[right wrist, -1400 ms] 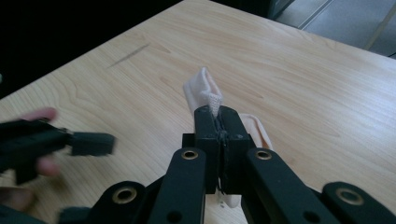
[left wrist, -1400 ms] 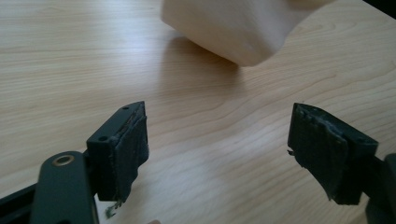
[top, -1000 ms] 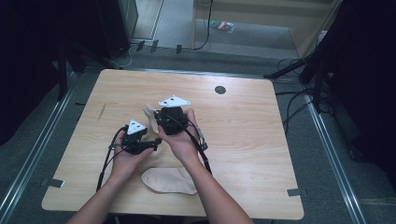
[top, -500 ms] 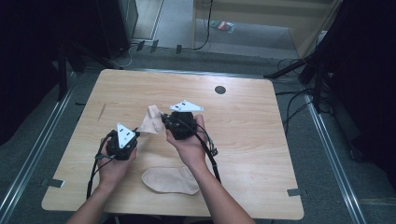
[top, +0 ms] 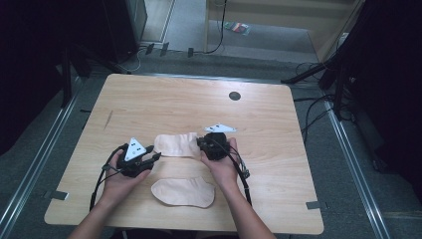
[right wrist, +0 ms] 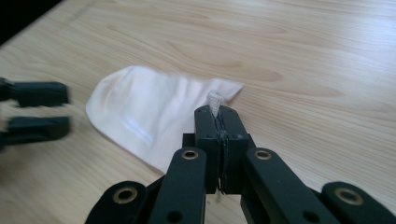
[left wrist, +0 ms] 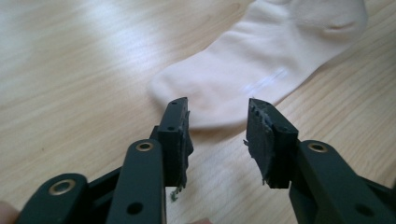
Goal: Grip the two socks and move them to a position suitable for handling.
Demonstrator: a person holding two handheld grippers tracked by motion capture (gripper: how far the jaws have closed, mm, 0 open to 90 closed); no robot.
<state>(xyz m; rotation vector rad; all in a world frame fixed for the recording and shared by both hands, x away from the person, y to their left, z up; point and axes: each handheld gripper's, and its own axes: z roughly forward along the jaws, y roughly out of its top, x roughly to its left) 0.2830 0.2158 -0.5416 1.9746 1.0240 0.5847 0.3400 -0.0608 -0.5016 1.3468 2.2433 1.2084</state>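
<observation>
Left claw (top: pixel 158 156) spread, jaws just reopening with nothing pinched, tips just short of the sock (top: pixel 175 144) lying flat mid-counter (top: pixel 164 99), right claw (top: pixel 200 144) pinching the sock's edge, probably its cuff, second sock (top: pixel 183 192) nearer the person.

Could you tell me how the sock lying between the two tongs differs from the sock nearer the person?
The farther sock lies between the left tongs and right tongs; the nearer sock lies apart from both, by the table's near edge.
The right tongs are shut on the farther sock's edge; nothing grips the nearer sock.
The left tongs stand open just short of the farther sock, having just been opening.
Both are pale pink and lie flat.
</observation>
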